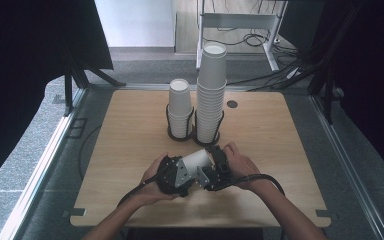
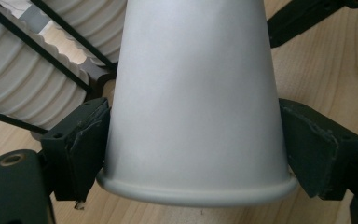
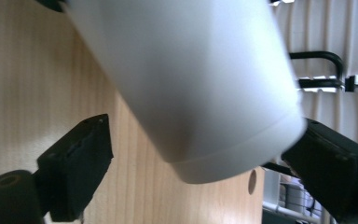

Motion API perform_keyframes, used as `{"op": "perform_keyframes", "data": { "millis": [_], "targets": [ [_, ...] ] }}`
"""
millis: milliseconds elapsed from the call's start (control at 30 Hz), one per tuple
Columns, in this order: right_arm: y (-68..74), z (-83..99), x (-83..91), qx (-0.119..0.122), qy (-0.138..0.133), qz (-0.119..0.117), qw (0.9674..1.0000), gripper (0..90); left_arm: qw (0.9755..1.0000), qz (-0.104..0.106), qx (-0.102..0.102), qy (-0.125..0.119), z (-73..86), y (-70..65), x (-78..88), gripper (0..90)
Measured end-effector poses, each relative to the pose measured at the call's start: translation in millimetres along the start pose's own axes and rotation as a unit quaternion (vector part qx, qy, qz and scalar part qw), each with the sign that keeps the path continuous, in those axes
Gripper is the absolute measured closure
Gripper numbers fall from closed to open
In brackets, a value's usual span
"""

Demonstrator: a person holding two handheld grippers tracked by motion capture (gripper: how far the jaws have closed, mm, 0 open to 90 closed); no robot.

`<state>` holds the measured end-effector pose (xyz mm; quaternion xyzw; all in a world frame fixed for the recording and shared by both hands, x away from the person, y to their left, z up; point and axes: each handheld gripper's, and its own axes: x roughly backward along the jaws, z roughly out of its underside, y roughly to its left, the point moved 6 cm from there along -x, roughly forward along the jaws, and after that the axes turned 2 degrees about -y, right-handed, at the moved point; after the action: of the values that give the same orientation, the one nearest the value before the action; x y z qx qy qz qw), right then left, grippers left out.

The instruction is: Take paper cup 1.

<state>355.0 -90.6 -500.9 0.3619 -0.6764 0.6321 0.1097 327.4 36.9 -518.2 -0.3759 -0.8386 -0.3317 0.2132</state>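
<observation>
The cup (image 1: 196, 160) lay sideways above the table (image 1: 130, 150), at 6 o'clock of the stacks (image 1: 211, 95). The left gripper (image 1: 172, 176) pinched its rim end, steadying it, while the right gripper (image 1: 219, 167) stood spread around the base, one jaw clear.

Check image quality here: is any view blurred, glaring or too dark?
High view: sharp on the table, dark at both sides. Left gripper view: evenly lit, the paper cup crisp, no glare. Right gripper view: the cup's base edge smeared by blur, the wall near white; the stacked cups behind are soft.
</observation>
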Motion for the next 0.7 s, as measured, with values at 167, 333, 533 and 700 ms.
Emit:
{"op": "perform_keyframes", "data": {
  "millis": [167,333,533,700],
  "targets": [
    [0.6,-6.1,-0.7,0.015,-0.013,-0.003,0.9998,7.9,1.0,0.008,-0.004,-0.001,-3.9,-4.4,-2.9,14.2],
    [0.7,-8.5,-9.8,0.07,-0.02,-0.001,0.9974,11.4,0.9999,0.008,-0.012,-0.005,-7.9,-4.4,-2.4,14.3],
    [6.0,-7.8,-10.5,0.07,-0.021,0.008,0.9973,15.3,0.9998,0.011,-0.016,-0.004,-6.7,-4.8,-3.0,14.1],
    [8.6,-4.5,-9.6,0.081,-0.013,0.01,0.9966,18.1,0.9997,0.018,-0.014,-0.004,-7.5,-5.4,-4.7,11.8]
  ]
}}
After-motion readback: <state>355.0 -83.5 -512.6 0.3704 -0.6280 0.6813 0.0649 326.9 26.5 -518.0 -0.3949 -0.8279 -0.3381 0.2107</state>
